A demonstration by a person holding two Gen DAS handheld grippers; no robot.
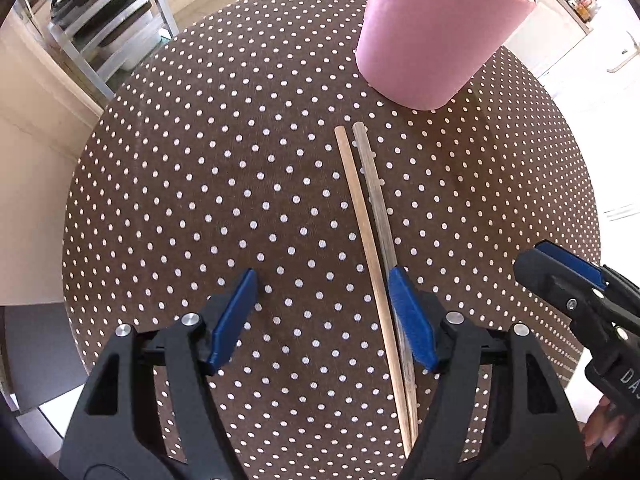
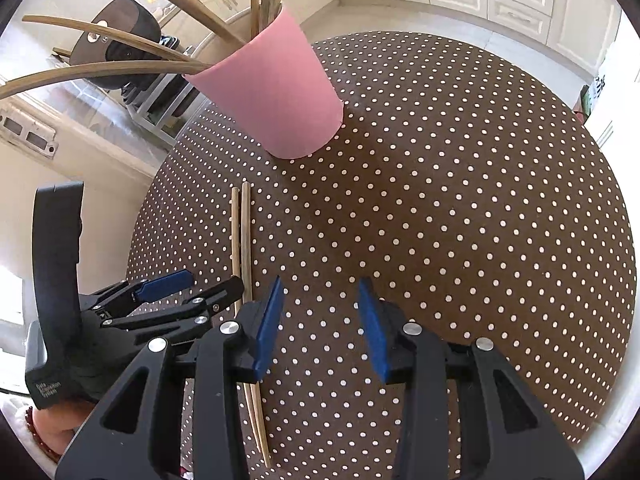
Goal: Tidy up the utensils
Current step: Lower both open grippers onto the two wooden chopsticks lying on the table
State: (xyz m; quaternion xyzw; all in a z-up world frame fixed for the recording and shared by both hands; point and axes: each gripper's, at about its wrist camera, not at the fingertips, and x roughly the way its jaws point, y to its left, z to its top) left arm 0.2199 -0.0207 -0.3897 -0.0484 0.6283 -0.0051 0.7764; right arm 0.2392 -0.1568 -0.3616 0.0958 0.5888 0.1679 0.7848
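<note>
Left wrist view — left gripper (image 1: 322, 316) spread, chopsticks (image 1: 374, 264) partly hidden; right gripper (image 2: 320, 328) apart.

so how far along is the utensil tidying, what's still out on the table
Done: several wooden utensils already stand in the pink plastic cup. In hand: nothing yet; the left gripper is open, straddling the lighter of the pair of wooden chopsticks, its right pad over the darker one. The right gripper is open over bare brown polka-dot tablecloth. Left: both chopsticks still lie side by side on the cloth.
</note>
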